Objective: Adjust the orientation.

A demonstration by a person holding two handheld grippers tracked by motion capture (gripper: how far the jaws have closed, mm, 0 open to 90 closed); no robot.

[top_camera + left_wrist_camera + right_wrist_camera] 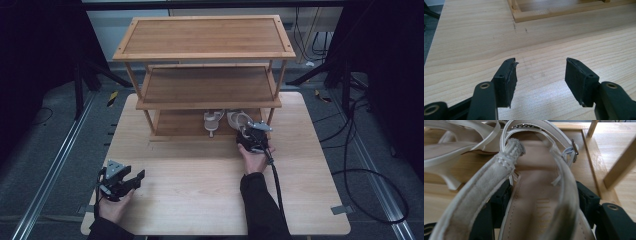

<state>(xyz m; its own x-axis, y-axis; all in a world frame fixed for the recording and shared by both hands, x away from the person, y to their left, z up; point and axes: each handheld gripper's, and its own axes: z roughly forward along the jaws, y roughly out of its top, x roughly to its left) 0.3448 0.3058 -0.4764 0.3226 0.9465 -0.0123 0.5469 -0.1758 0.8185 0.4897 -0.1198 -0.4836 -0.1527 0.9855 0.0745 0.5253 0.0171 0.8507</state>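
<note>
Dim room, dark curtains at both sides, grey floor with metal rails [47, 165] and black cables [367, 170] looping off to the right. Centre stage, a pale wooden table [200, 190], grain running across, a few small dark marks near the rack's front foot in the left gripper view. At the far edge of the table, a three-tier bamboo shoe rack [205, 37], top and middle shelves bare.

Down on the bottom shelf, a pair of white strappy sandals: left sandal [213, 121] lying heel toward the front, right sandal [239, 121] just beside it, at the shelf's right end. Right gripper [252, 137] at the front lip of that shelf, jaws on either side of the right sandal's heel end, pads against its edges, gripped about half open. From the right gripper view, beige insole [536, 195] filling the middle, faint gold lettering stamped on it, too blurred to read; small metal buckle [574, 148] on the ankle strap, a row of studs on the toe strap.

Left gripper [120, 182] low at the table's near-left corner, jaws spread wide over bare wood, nothing between them. Torn edge on one pad [511, 75].
</note>
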